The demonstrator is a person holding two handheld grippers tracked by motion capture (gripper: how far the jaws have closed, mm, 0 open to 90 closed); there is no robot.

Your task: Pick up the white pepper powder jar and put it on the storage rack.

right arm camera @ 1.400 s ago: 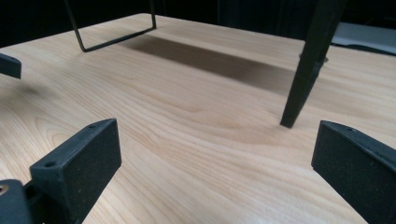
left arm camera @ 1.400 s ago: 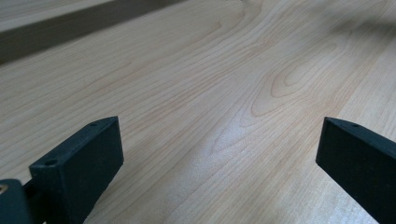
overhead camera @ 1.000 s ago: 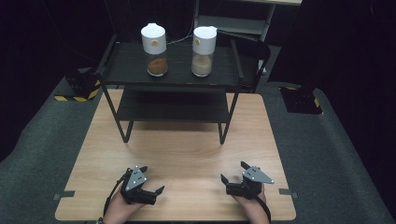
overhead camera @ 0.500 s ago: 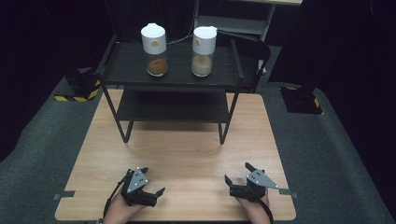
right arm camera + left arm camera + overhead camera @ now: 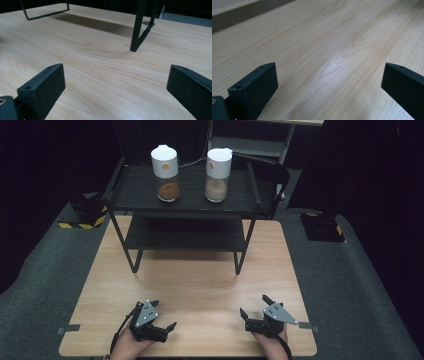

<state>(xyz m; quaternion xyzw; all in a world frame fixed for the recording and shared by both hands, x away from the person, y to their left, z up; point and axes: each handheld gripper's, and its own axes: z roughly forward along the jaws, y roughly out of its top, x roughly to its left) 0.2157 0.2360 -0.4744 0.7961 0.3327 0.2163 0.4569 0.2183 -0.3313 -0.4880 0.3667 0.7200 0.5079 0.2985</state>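
Note:
Two clear jars with white lids stand on the top shelf of a black rack (image 5: 135, 190): the left jar (image 5: 165, 187) holds brown powder, the right jar (image 5: 218, 187) a beige one. My left gripper (image 5: 163, 315) rests low over the near left of the wooden table (image 5: 200, 285), far from the jars. It is open, and its own view shows bare wood between the jaws (image 5: 329, 75). My right gripper (image 5: 254, 305) sits at the near right, also open with nothing in it (image 5: 116, 77). It points toward a rack leg (image 5: 138, 27).
The rack's lower shelf (image 5: 185, 234) is bare and its legs stand on the far half of the table. Grey carpet (image 5: 350, 285) surrounds the table. Black-and-yellow blocks (image 5: 82, 215) lie on the floor at both sides.
Both grippers have slid a little toward the near edge of the table, the right one also slightly to the right. Jaws remain open; the jars have not moved.

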